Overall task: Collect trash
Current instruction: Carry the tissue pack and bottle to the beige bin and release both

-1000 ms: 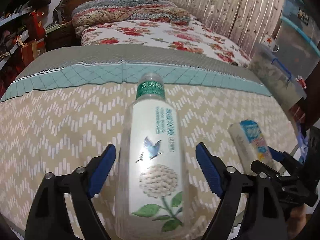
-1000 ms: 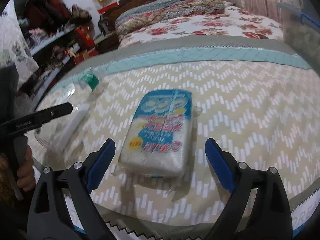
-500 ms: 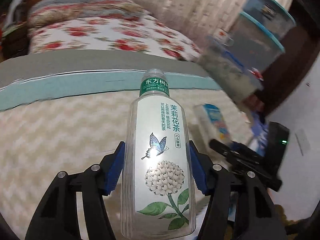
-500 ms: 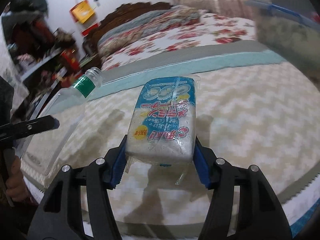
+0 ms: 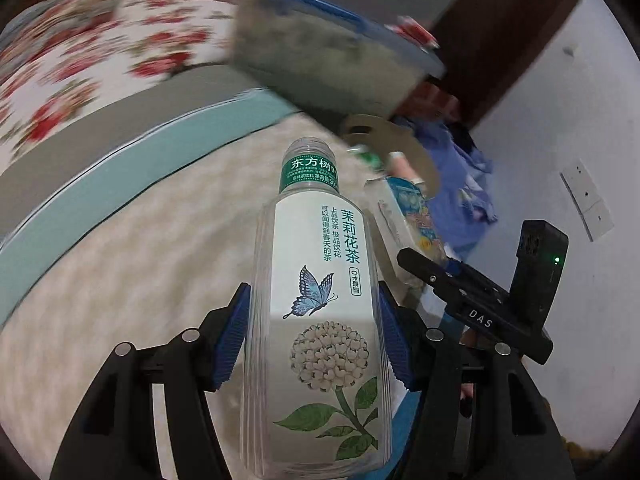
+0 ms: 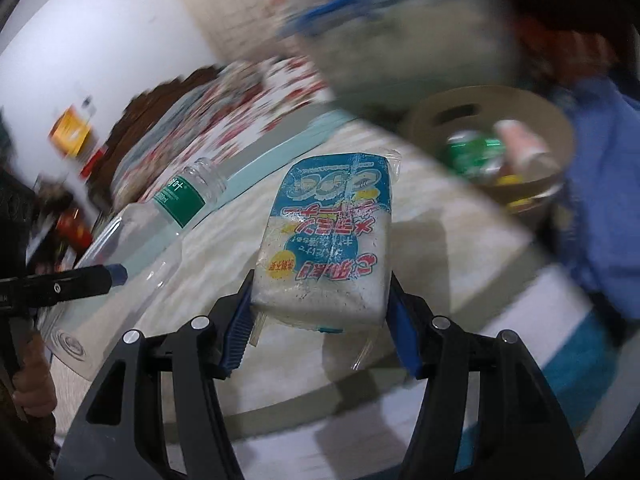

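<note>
Left wrist view shows the left claw [image 5: 314,344] clamping the tea bottle [image 5: 320,300], the right claw [image 6: 320,320] pinching the sponge packet [image 6: 326,248], both held clear of the bed [image 5: 120,260] seemingly for carrying toward the bin [image 6: 492,152].

bin [image 6: 490,152] contents blurred, bottle [image 5: 316,320] base cropped

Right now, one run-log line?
left gripper: shut on tea bottle | right gripper: shut on sponge pack | bin: ahead, holds trash
</note>
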{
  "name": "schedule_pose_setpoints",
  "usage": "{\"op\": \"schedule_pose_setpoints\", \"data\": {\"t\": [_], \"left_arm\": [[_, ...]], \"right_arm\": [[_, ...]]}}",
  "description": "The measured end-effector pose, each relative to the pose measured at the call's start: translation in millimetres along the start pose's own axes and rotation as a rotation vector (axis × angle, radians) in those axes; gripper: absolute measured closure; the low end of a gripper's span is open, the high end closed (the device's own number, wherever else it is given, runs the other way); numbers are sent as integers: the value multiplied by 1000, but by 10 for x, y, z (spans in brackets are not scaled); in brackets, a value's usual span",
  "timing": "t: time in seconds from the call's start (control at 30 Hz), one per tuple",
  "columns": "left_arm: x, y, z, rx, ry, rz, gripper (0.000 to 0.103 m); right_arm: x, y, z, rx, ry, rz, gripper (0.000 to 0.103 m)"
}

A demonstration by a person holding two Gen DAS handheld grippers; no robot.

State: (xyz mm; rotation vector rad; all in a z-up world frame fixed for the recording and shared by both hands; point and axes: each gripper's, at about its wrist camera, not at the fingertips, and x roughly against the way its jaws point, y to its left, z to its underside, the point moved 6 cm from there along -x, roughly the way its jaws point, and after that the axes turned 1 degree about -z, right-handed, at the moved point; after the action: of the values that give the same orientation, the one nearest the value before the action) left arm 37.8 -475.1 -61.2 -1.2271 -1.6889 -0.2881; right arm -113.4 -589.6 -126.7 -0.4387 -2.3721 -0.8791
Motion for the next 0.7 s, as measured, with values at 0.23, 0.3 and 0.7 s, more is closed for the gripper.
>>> {"op": "schedule_pose_setpoints", "data": {"t": [0.23, 0.3, 0.7], "left_arm": [[-960, -724, -874, -30, 39, 78, 45], [-1140, -819, -1064, -2, 38, 111, 44], [-1887, -917, -1587, 112, 60, 164, 35]], "right_arm": [[30, -1031, -677, -128, -54, 91, 41], [7, -1166, -834, -121, -68, 113, 41], [-282, -1311, -1136, -35, -68, 206, 12]]}}
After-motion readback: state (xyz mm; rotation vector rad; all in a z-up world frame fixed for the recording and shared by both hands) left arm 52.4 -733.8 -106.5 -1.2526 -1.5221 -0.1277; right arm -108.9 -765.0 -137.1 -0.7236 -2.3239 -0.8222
